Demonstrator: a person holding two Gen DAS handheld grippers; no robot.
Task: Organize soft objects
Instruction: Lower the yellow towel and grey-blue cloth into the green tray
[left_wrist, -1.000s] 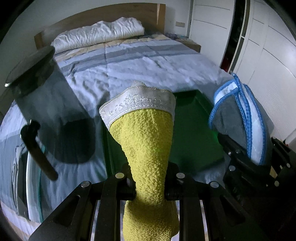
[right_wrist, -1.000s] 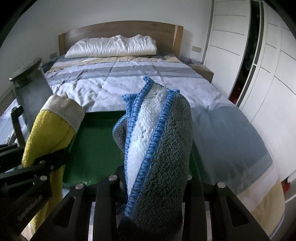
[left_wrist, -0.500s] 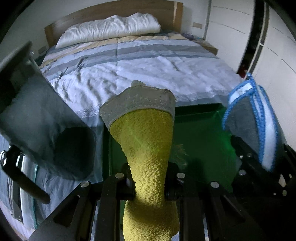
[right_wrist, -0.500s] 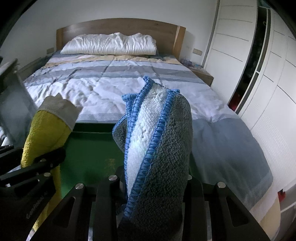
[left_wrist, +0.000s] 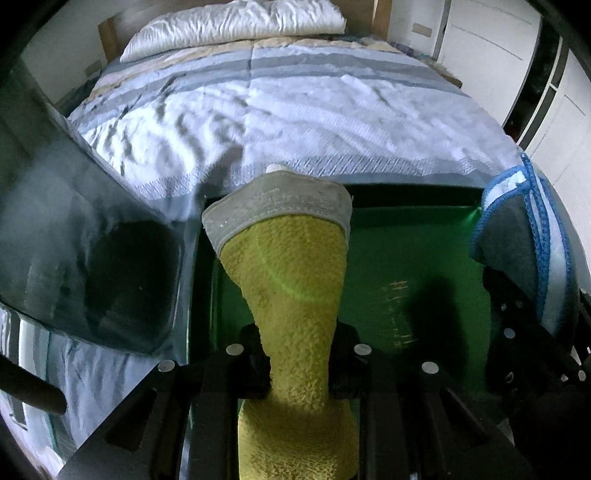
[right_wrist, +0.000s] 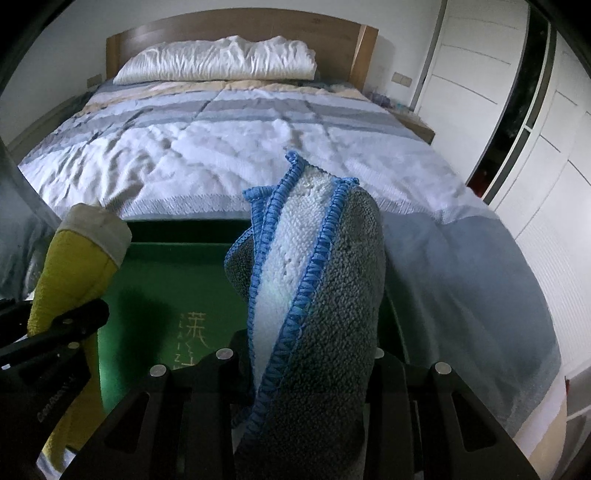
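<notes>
A: What could go wrong from here, starting on the left?

B: The left hand-held gripper (left_wrist: 299, 363) is clenched low on the yellow towel (left_wrist: 291, 280), whose upper part stands free above the jaws. Let go off-centre, it could flop over the wall of the green bin (left_wrist: 413, 214) onto the bed (left_wrist: 295, 122).

A: And the right?

B: The right hand-held gripper (right_wrist: 306, 354) is grasping the grey towel with blue edging (right_wrist: 332, 280), a thick folded bundle. I judge its layers could unfold on release and drape over the rim.

A: Where do the towels sit relative to the grippers?

B: Each is pinched between its own jaws and rises beyond them, above the open bin. The yellow one is on the left, the grey on the right, apart.
</notes>
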